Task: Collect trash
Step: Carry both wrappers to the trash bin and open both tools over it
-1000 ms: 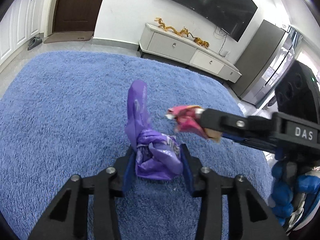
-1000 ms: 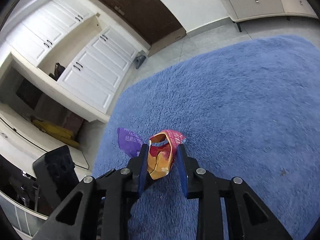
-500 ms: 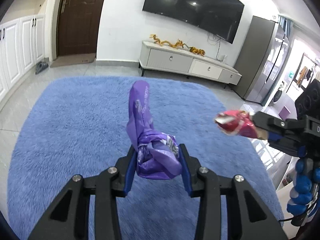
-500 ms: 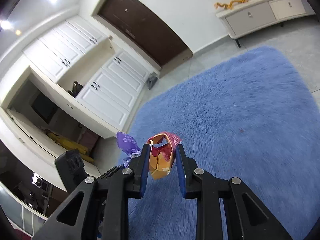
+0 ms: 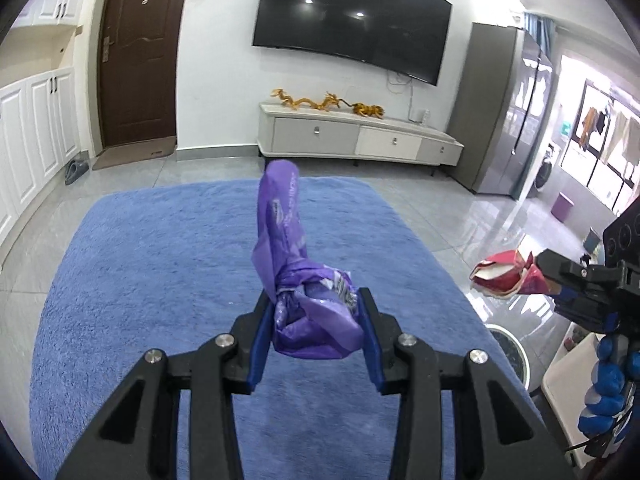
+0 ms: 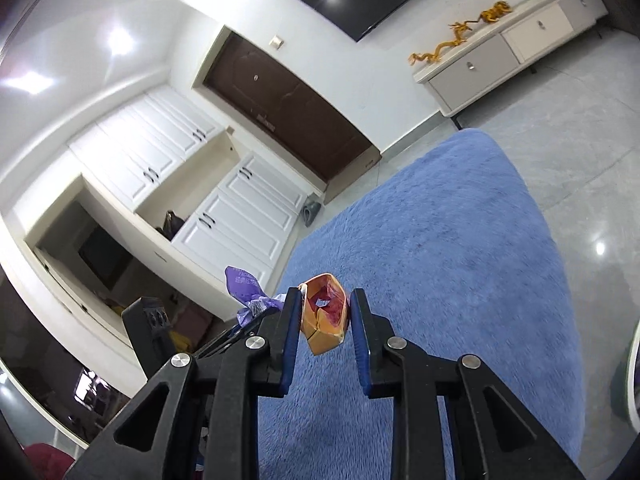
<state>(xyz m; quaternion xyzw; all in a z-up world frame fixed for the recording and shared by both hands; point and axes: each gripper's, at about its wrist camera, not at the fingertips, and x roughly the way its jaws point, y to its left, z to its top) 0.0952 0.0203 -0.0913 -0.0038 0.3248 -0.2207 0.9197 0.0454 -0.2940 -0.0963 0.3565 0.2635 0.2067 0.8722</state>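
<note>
Purple crinkled plastic wrapper sits bunched between my left jaws, squeezed at its wadded lower end, while its loose tail stands up and away from me, so its long axis runs roughly upright and leans slightly toward the left in my left wrist view. It hangs in the air above the shaggy blue rug, touching nothing but my pads. I judge it very light, soft and springy; film like this is slippery and can creep out of a shallow pinch, so the crumpled knot is the right place to hold it, not the thin tail

My right jaws stand narrow, closed on a small red and orange torn snack packet. It is crushed, with its open mouth turned up toward the lens and its orange folded end hanging below the pads. I judge this one light too, a bit stiffer at the folded seam, and best held across its flattened sides as now. In my left view that packet pokes out leftward, its long axis near level, over the glossy grey tile floor beside the rug

Both pieces are off the floor and, I judge, ready for a bin; I see none clearly
</note>
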